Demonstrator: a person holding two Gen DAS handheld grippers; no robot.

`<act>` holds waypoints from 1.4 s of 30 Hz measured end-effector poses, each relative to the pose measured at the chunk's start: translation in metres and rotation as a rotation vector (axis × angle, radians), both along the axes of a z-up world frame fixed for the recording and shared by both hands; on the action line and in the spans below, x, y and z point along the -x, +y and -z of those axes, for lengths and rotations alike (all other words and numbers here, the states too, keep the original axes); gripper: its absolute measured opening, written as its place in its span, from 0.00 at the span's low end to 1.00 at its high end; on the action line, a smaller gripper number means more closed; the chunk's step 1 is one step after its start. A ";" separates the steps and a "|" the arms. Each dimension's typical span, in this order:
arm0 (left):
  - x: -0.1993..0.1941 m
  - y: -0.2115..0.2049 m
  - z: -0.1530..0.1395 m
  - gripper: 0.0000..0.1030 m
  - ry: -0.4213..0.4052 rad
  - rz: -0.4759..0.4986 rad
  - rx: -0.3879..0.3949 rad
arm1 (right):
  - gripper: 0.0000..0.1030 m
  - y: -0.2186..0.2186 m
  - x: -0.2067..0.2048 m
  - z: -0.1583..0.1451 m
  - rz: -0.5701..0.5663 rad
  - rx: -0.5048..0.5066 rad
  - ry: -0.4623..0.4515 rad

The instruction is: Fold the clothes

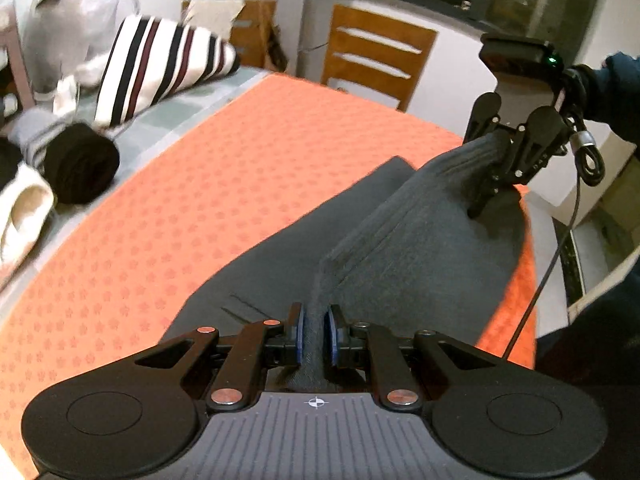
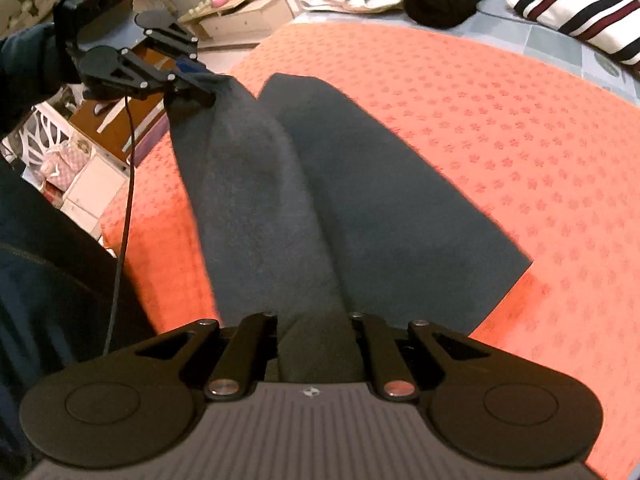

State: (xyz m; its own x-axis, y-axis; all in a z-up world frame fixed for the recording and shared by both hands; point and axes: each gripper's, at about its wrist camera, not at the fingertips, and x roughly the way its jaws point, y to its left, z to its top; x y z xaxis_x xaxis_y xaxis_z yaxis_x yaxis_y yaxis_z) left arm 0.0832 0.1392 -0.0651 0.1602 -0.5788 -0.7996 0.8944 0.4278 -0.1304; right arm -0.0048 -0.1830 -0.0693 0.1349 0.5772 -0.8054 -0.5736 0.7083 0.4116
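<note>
Left gripper [image 1: 315,334] clamped on a raised fold of the dark grey knit garment [image 1: 400,248]. Right gripper [image 2: 316,344] likewise pinching the same garment's edge. Remainder lies flat on the orange patterned cloth [image 1: 240,168]. Beyond: black rolled garment [image 1: 80,164], striped folded garment [image 1: 160,64].

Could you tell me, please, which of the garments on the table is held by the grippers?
The dark grey garment on the orange cloth; the striped one and black roll lie untouched.
</note>
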 end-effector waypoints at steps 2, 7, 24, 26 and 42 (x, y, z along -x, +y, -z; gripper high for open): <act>-0.016 -0.003 0.015 0.16 0.025 -0.037 -0.019 | 0.19 -0.006 -0.019 0.012 0.014 -0.017 0.032; -0.042 -0.005 0.043 0.19 0.062 -0.139 -0.025 | 0.24 -0.023 -0.050 0.040 0.102 -0.045 0.059; 0.019 0.021 -0.005 0.29 -0.099 -0.342 0.145 | 0.55 -0.007 0.018 -0.015 0.630 0.386 -0.299; 0.032 0.013 0.005 0.29 -0.114 -0.322 0.117 | 0.55 0.008 0.032 -0.025 0.643 0.357 -0.338; 0.067 0.013 0.050 0.29 -0.146 -0.418 0.031 | 0.52 0.083 0.070 0.039 0.663 0.356 -0.330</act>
State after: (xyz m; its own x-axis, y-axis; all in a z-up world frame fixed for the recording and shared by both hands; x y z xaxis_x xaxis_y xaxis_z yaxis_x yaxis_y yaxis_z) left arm 0.0161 0.1521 -0.1147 0.4956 -0.4633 -0.7347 0.6553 0.7546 -0.0337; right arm -0.0746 -0.1003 -0.1082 0.6201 0.0120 -0.7844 -0.0421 0.9990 -0.0180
